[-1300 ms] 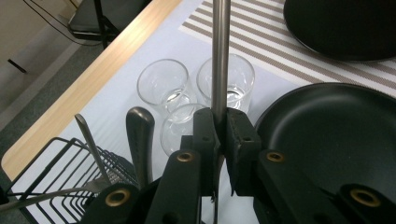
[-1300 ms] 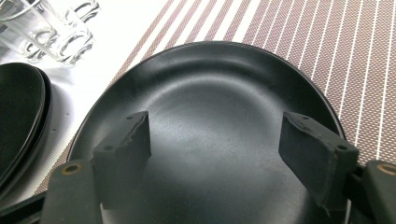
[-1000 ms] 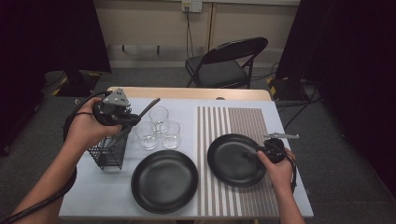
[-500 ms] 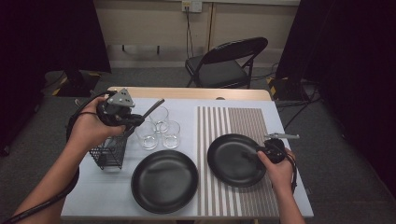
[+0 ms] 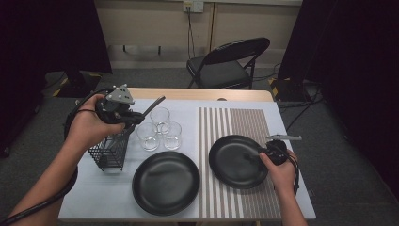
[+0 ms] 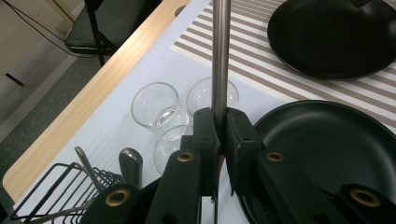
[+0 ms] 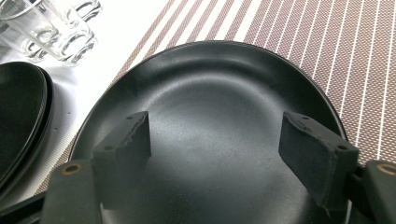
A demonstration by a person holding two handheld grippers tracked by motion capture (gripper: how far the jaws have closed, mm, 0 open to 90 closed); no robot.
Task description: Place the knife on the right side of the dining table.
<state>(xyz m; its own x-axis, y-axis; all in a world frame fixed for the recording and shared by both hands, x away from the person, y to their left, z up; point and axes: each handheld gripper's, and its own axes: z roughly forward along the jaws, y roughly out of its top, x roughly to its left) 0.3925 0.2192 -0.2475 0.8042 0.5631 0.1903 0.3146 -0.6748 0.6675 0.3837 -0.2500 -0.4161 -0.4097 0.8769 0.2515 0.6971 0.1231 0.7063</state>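
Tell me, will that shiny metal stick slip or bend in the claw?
Probably no bending: the metal stick looks straight and stiff. It might slip, being smooth, and the left claw pinches only its lower end.

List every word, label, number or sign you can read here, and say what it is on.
No readable text.
Plates, glasses, wire basket and striped mat: no lettering.
Left gripper and the metal handle it clamps: unmarked.
Right gripper: unmarked.
Wall outlet: too small to show any marking.
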